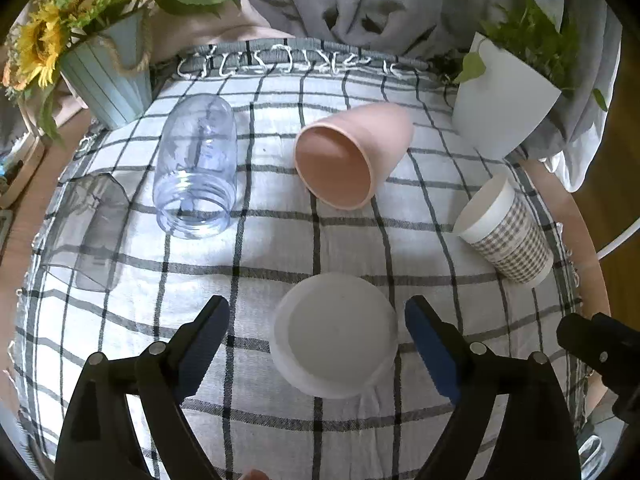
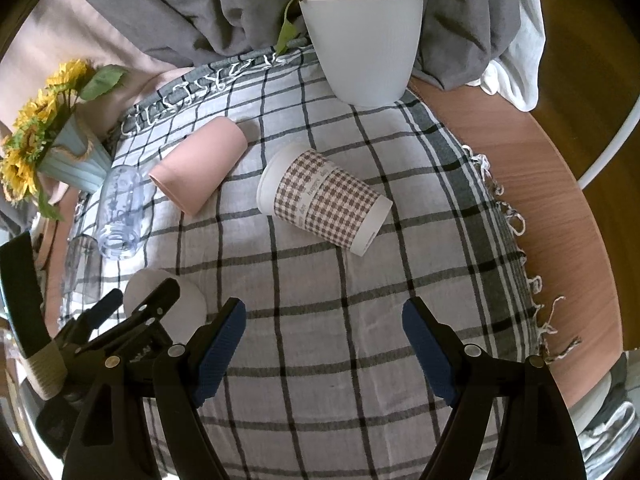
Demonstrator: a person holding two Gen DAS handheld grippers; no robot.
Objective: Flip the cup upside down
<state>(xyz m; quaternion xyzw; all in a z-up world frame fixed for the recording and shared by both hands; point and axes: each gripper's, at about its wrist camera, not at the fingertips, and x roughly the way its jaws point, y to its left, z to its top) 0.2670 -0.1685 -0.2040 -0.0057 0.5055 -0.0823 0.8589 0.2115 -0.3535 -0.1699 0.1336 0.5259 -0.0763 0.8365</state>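
Surface: round wooden table [image 2: 560, 208] under a checked cloth [image 2: 320, 340], grey drapes behind.
White cup [image 1: 334, 334]: I see it bottom-up on the cloth, flat base facing up, between the fingers of my left gripper [image 1: 318, 338]; apparently already flipped.
Left gripper: spread wide, holding nothing, clear of the cup on both sides.
Right gripper [image 2: 324, 340]: equally wide, empty, over bare cloth.
On their sides: pink cup [image 1: 352, 154], check cup [image 2: 324, 204], clear jar [image 1: 196, 168].
Left to do: those three, if they count.
Edges: sunflower pot [image 1: 108, 76] and plant pot [image 2: 364, 44] crowd the far rim.
Room: open cloth in the near centre.
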